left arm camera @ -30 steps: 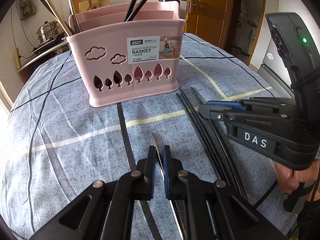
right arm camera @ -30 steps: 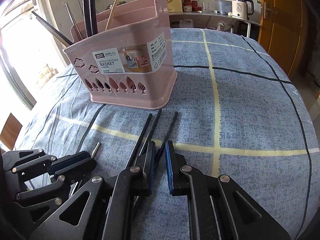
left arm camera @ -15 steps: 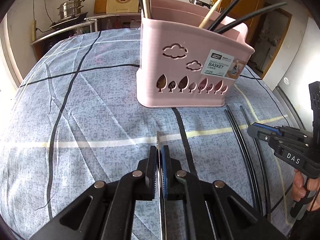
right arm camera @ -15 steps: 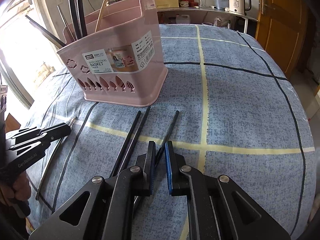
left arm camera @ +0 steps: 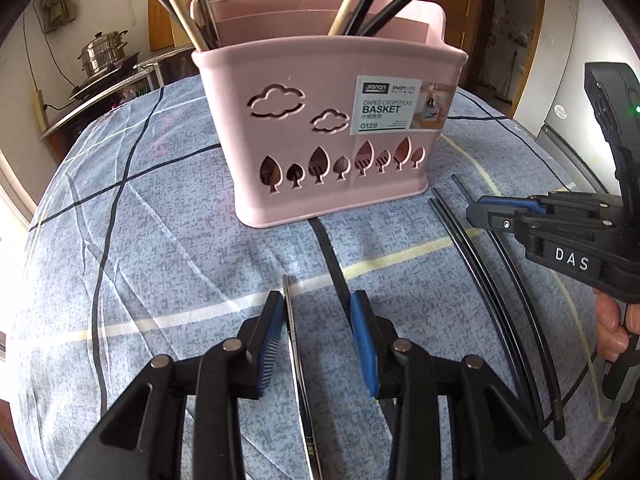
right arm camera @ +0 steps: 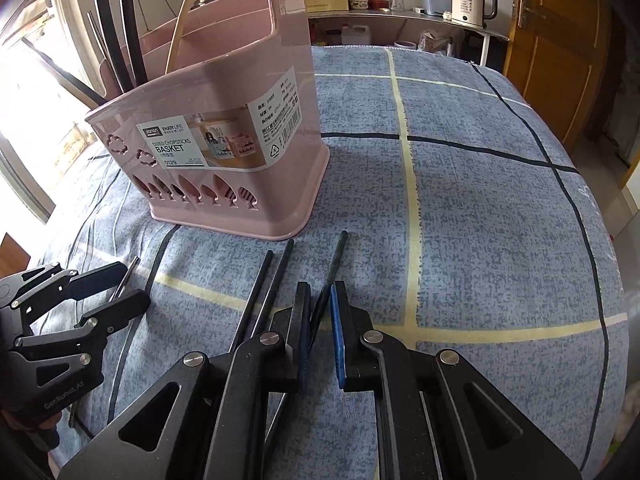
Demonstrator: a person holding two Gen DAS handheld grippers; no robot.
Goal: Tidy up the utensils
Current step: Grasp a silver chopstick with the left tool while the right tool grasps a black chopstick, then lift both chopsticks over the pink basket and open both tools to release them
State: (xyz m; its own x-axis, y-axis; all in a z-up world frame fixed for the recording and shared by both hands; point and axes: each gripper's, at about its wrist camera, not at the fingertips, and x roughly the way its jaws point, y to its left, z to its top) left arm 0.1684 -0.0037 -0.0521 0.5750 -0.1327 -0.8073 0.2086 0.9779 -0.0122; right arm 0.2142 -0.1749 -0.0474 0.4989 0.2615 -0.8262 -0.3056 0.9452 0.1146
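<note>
left wrist: left tongs [left arm camera: 320,312] wide beside metal chopstick [left arm camera: 291,320]; right tongs [right arm camera: 320,304] narrow around black chopstick [right arm camera: 334,264].

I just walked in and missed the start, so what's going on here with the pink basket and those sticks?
A person is sorting utensils into a pink basket on a table with a blue checked cloth. The left gripper has its jaws open around a metal chopstick lying on the cloth. The right gripper is nearly closed around one of three black chopsticks lying beside the basket. Several utensils already stand in the basket.
</note>
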